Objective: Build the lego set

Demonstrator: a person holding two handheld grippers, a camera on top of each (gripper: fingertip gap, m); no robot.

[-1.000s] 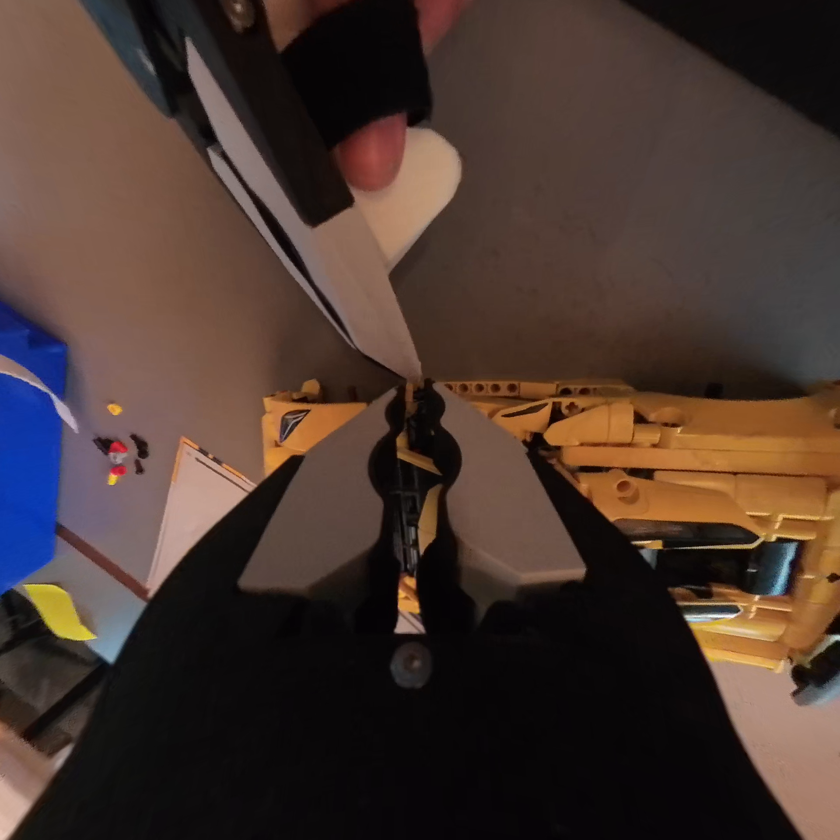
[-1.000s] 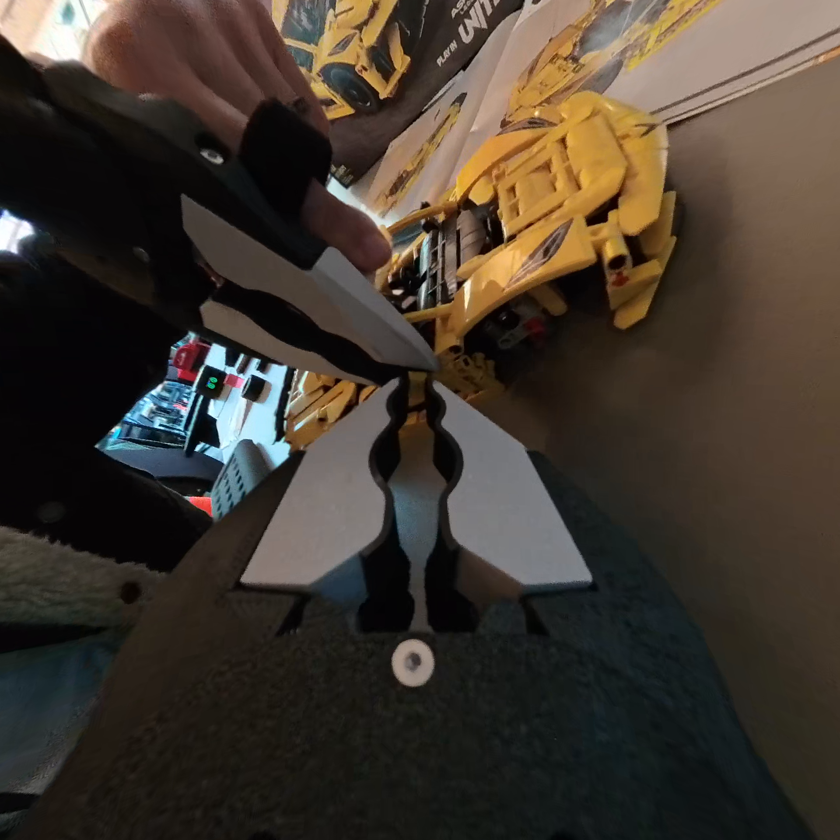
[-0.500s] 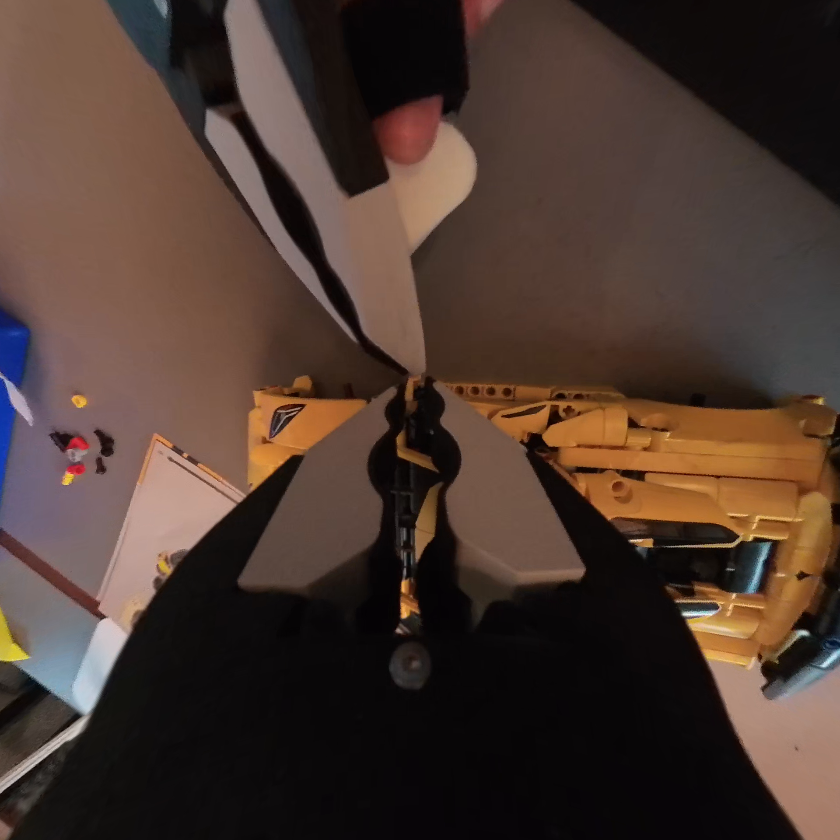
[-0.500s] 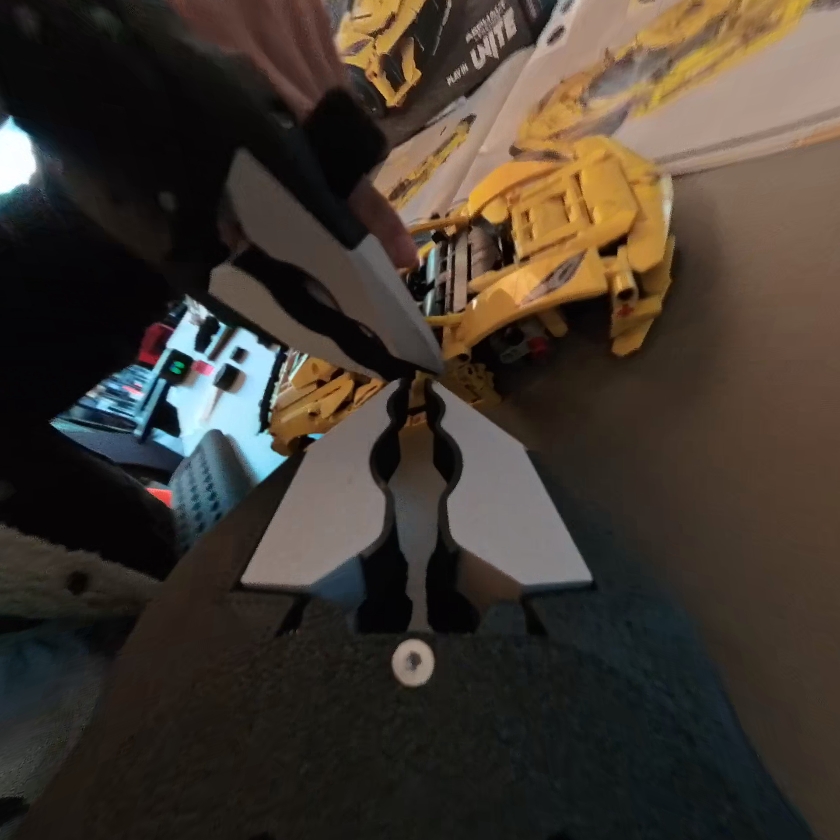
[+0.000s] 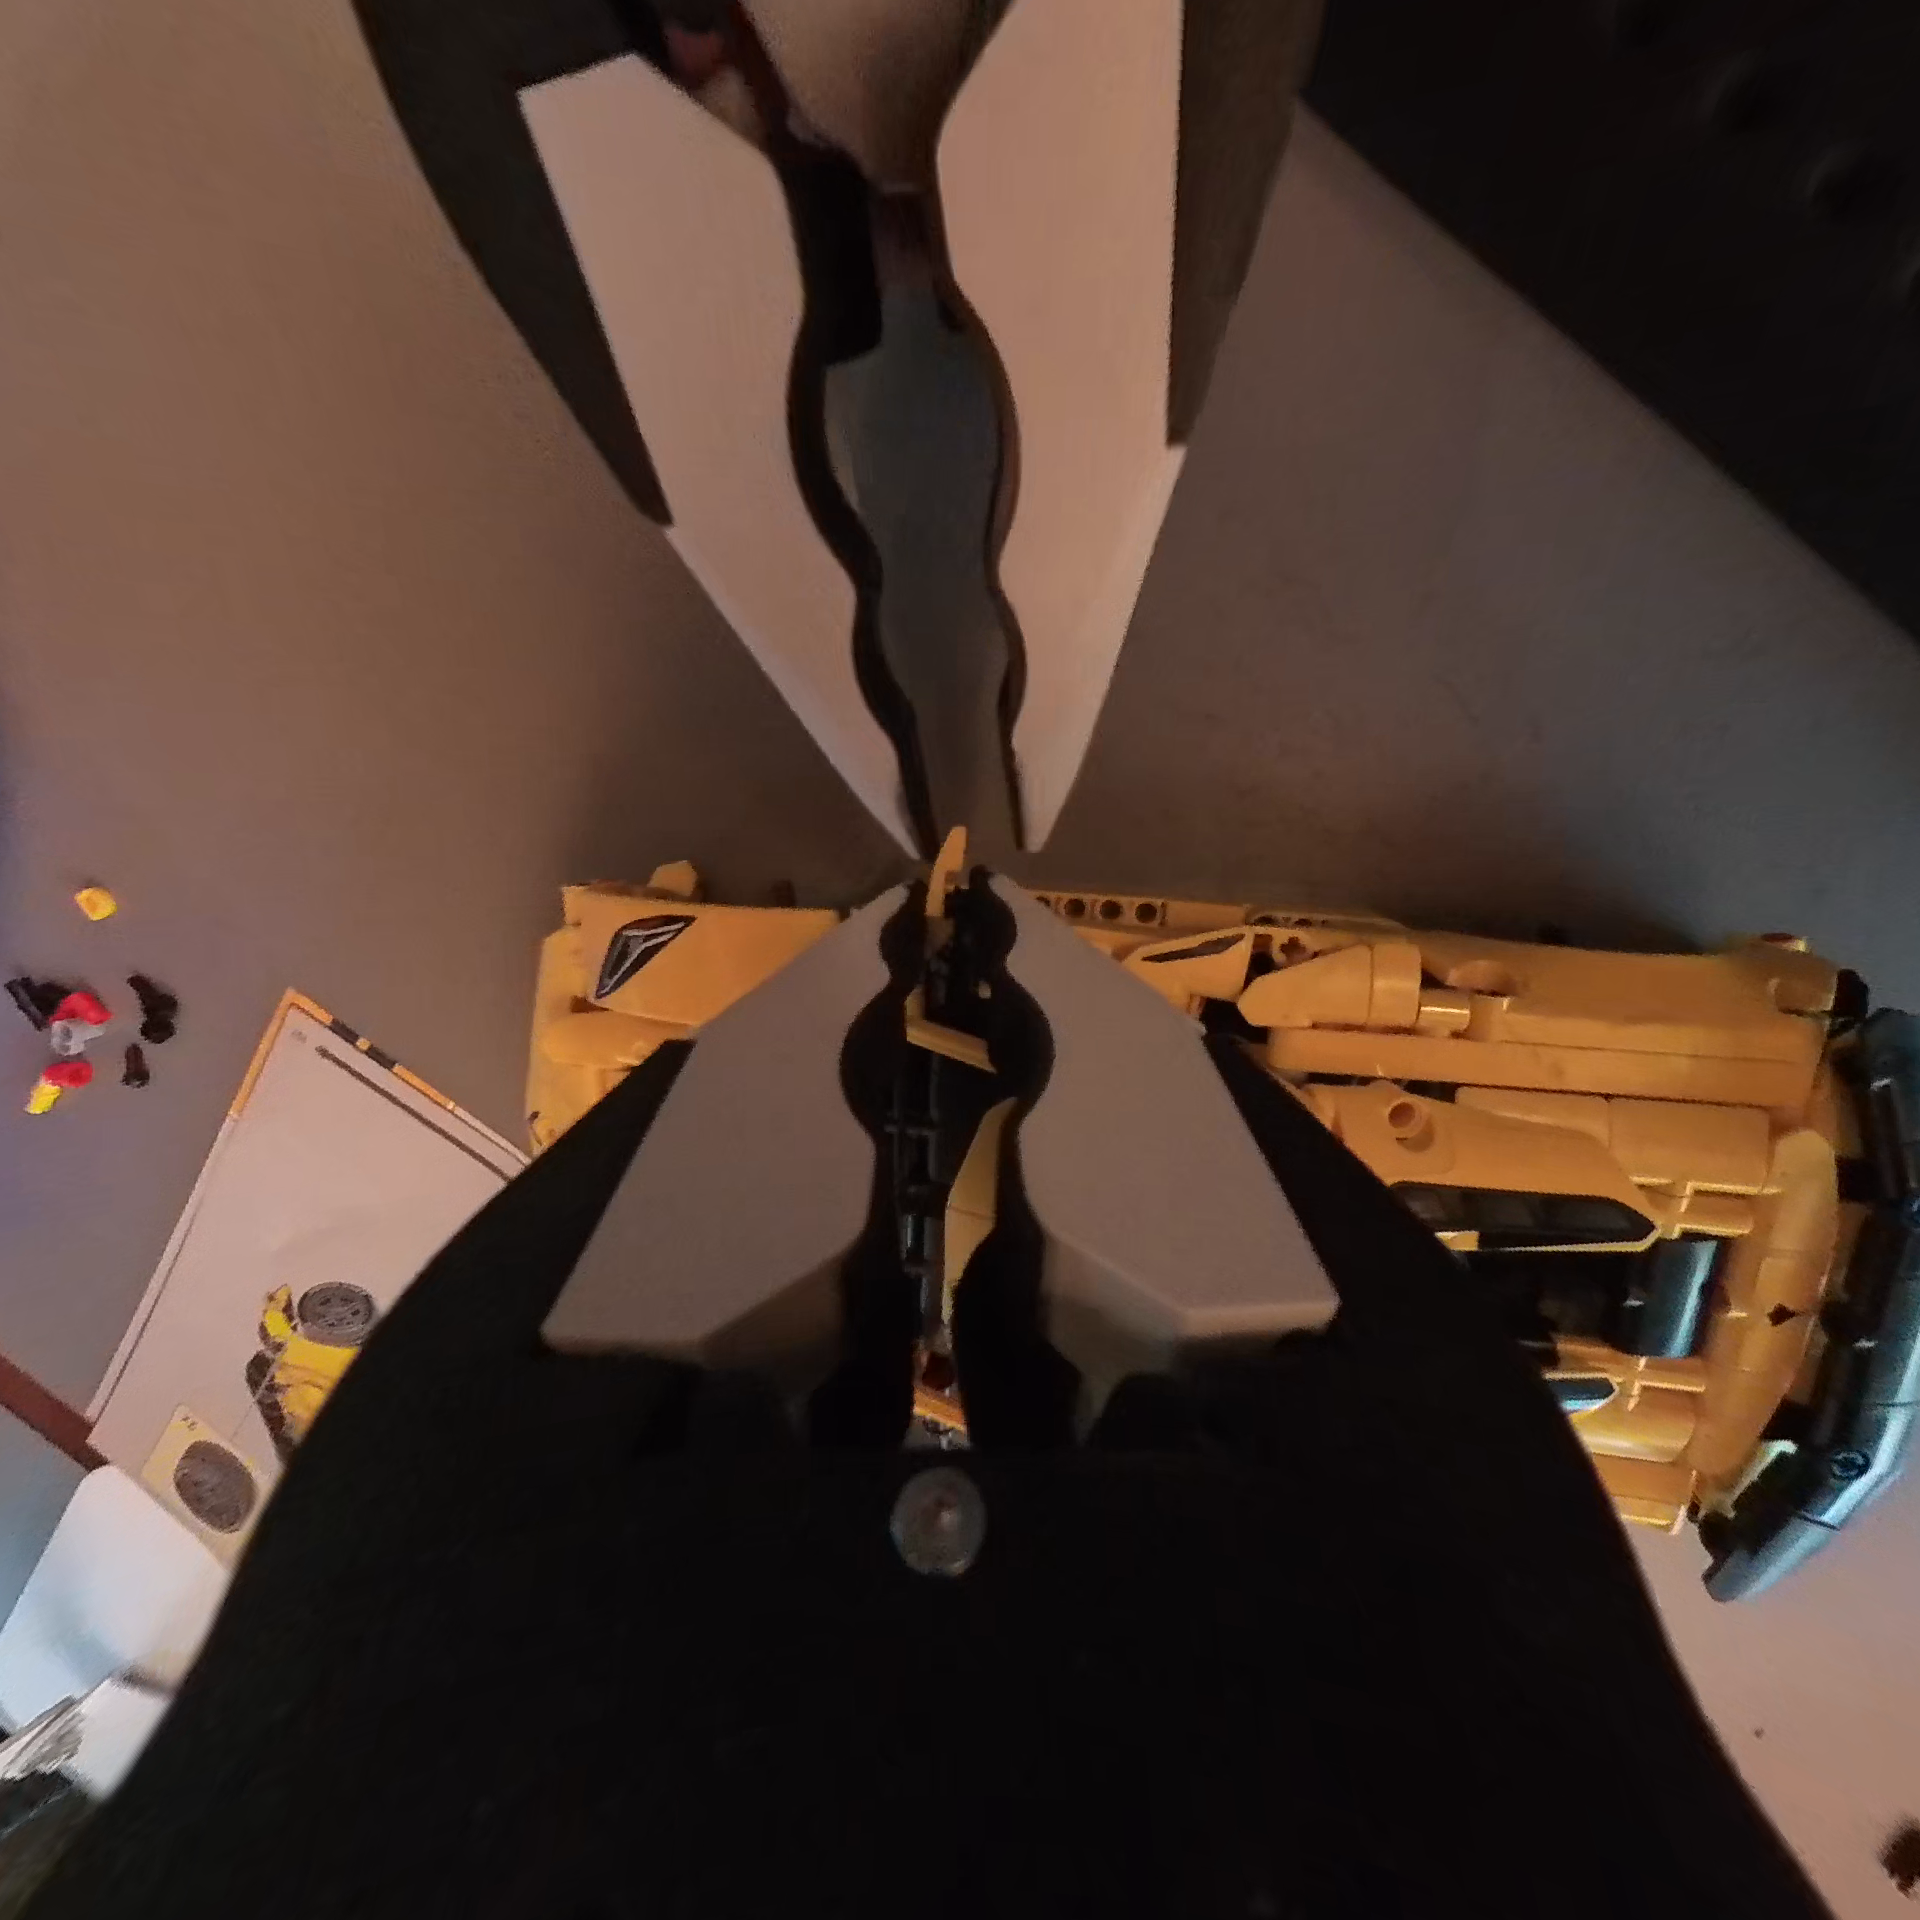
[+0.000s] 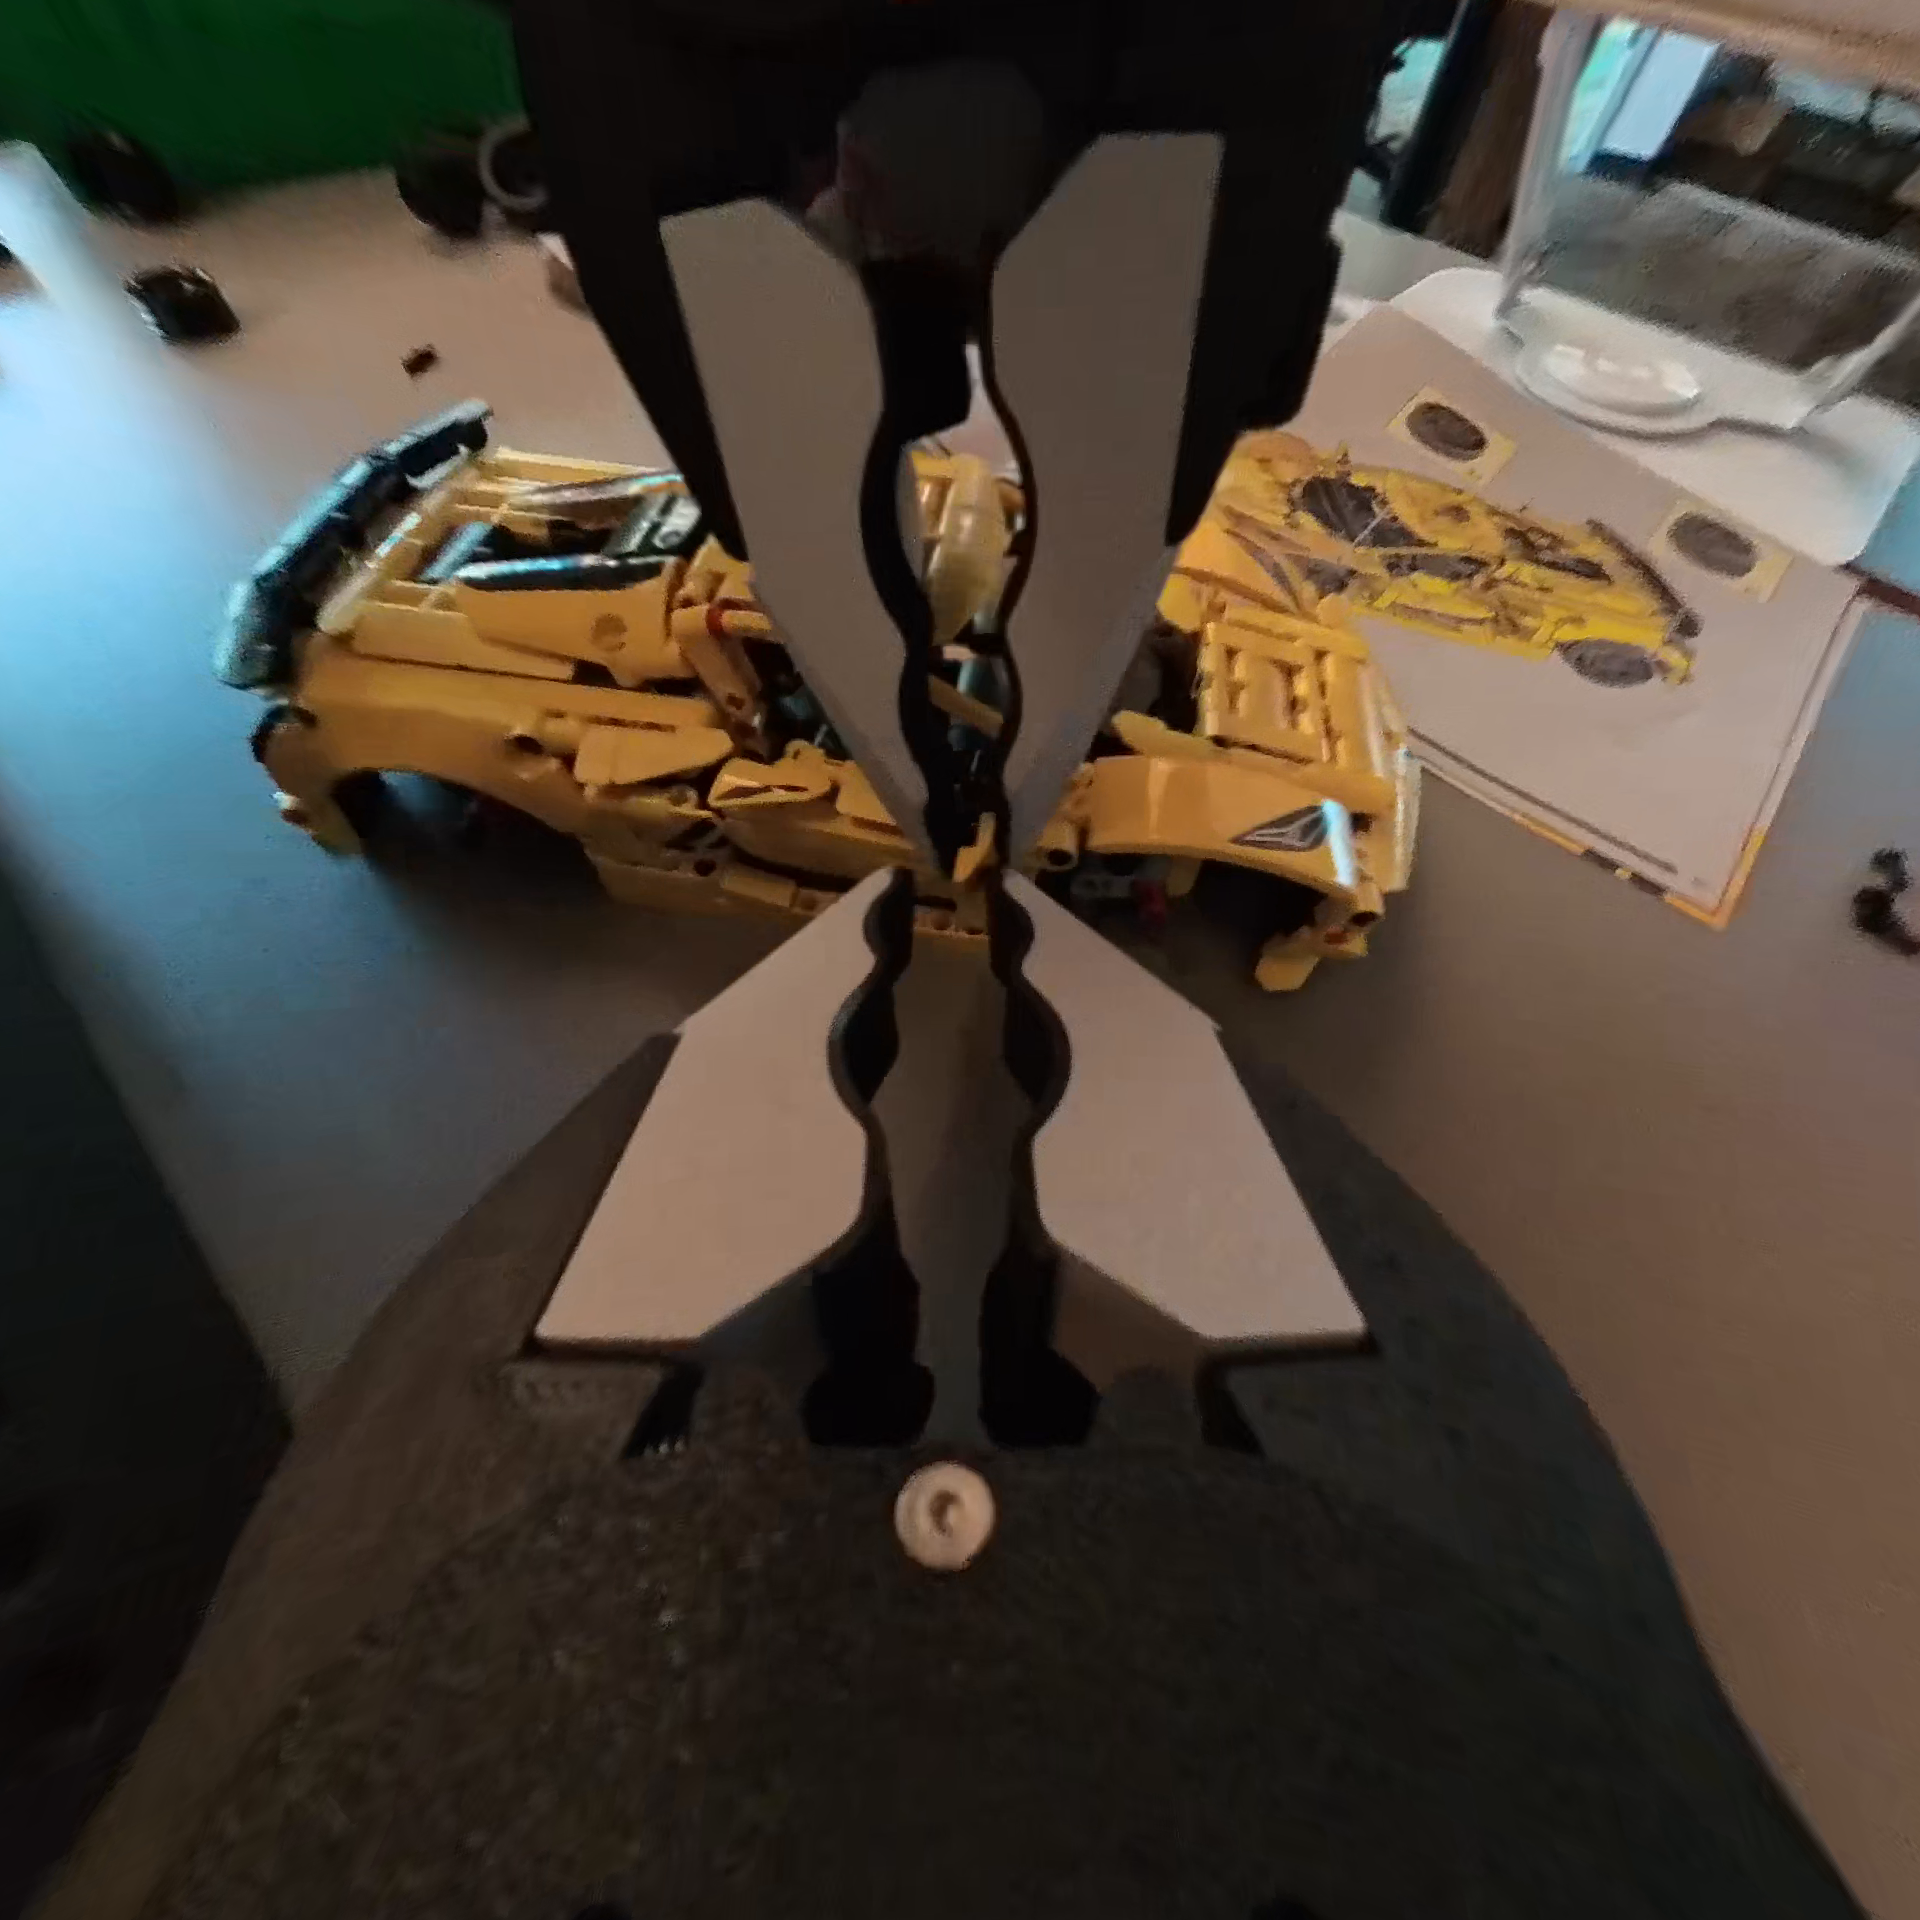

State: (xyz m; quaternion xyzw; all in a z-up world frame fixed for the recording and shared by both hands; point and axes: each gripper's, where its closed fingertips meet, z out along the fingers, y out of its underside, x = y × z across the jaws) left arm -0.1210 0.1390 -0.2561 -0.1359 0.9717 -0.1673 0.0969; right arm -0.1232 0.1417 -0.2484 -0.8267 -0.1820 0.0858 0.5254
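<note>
Lego piece [image 5: 948,883], small and yellow, is being pinched at centre frame by the clenched left claw [image 5: 951,904]; the right claw [image 6: 951,883], nearly closed, is being met tip-to-tip. Below, the yellow car [image 6: 727,675] is lying mid-table [image 6: 1558,1143]. Alignment should be held steadily before pressing.

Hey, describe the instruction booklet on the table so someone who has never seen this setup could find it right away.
Start from the big yellow lego car in the middle of the grey table. Just past its rear end lies the instruction booklet, flat and open, next to a clear glass container. It is the only white sheet there, showing a printed yellow car and wheel pictures.
</note>
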